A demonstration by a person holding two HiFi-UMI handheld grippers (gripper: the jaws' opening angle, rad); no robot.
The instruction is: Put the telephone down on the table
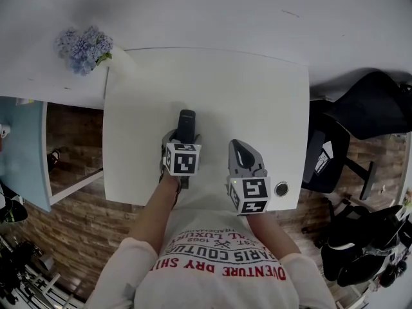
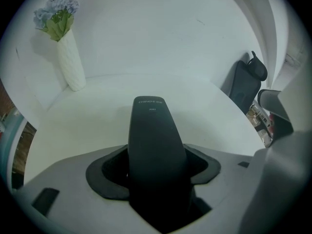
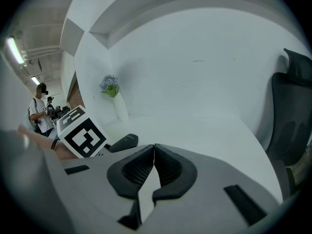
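Note:
A black telephone handset (image 1: 185, 124) sticks forward out of my left gripper (image 1: 181, 136), over the near middle of the white table (image 1: 257, 89). In the left gripper view the handset (image 2: 155, 145) fills the space between the jaws, which are shut on its lower part, and its tip points toward the wall. I cannot tell whether it touches the tabletop. My right gripper (image 1: 241, 154) hovers beside it to the right, shut with nothing between its pads (image 3: 168, 167). The right gripper view shows the handset tip (image 3: 122, 142) past the left gripper's marker cube (image 3: 82, 132).
A white vase with blue flowers (image 2: 62, 43) stands at the table's far left corner (image 1: 85, 47). A black office chair (image 1: 338, 147) sits off the table's right edge. A small round object (image 1: 281, 188) lies near the front right corner. A person (image 3: 40, 112) stands far off left.

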